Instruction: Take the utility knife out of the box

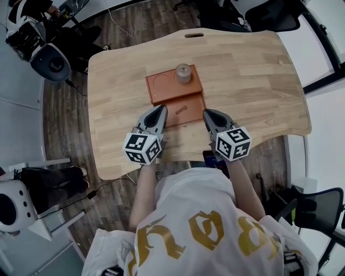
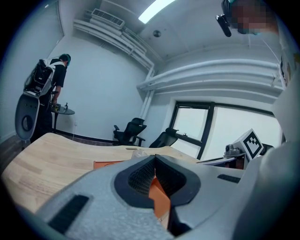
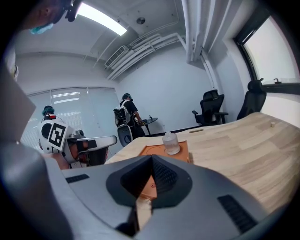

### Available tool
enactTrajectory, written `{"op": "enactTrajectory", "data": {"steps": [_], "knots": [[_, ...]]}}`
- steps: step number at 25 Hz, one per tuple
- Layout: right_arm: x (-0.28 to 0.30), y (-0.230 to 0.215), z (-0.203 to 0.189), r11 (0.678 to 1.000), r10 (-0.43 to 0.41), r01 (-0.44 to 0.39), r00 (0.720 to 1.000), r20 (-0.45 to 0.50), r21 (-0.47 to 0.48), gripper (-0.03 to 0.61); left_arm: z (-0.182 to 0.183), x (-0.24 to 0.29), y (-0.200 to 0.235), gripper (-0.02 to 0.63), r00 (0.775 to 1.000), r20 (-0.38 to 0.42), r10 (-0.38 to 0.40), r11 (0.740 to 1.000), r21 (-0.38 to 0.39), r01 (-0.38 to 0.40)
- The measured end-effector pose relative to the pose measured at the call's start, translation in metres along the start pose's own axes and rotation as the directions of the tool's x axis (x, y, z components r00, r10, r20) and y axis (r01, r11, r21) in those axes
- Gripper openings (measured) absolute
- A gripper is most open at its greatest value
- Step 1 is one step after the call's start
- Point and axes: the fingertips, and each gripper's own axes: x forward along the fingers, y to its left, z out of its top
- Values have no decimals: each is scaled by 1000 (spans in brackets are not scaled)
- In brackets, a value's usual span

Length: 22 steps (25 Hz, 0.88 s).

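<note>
Jaws together, empty, on left gripper (image 1: pixel 161 109) and right gripper (image 1: pixel 206 112) beside flat rust-orange box (image 1: pixel 167 89), woodgrain table (image 1: pixel 253 81)

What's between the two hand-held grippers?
The near half of the flat orange-brown box, seen in the head view, flanked by the left hand-held gripper and right hand-held gripper.

A pale wooden counter (image 1: pixel 253 81) stands on a dark plank floor (image 1: pixel 64 118). A small clear jar (image 1: pixel 183 73) with a grey lid sits near the counter's middle, toward its far edge, where a narrow slot (image 1: pixel 194 35) is cut. Black office chairs wait beyond the counter's far right corner (image 1: pixel 269 16) and off its near right side (image 1: pixel 318 207). A white machine (image 1: pixel 13 207) stands to the counter's near left. Past the counter's far left end, a person with a backpack (image 2: pixel 54 79) bends over a small round table.
</note>
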Motion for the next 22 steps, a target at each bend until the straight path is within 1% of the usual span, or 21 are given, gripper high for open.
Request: {"op": "enactTrajectory", "data": {"steps": [7, 10, 15, 18, 20, 22], "knots": [[-3, -16, -8, 999, -20, 21, 1000, -18, 25, 11, -10, 14, -3, 11, 999, -28, -20, 999, -31, 19], [-3, -25, -15, 999, -36, 37, 999, -31, 40, 12, -22, 23, -6, 11, 997, -66, -34, 999, -25, 33], [0, -40, -22, 997, -51, 55, 997, -56, 62, 11, -40, 38, -4, 11, 992, -115, -58, 995, -91, 48], [2, -46, -27, 995, -59, 64, 996, -69, 71, 11, -54, 46, -1, 11, 982, -177, -59, 997, -60, 49], [5, -51, -28, 995, -61, 67, 995, -78, 75, 11, -65, 53, 2, 11, 971, -235, -54, 999, -21, 50], [8, -55, -30, 994, -63, 70, 994, -86, 81, 11, -73, 60, 4, 11, 959, -278, -57, 998, -3, 58]]}}
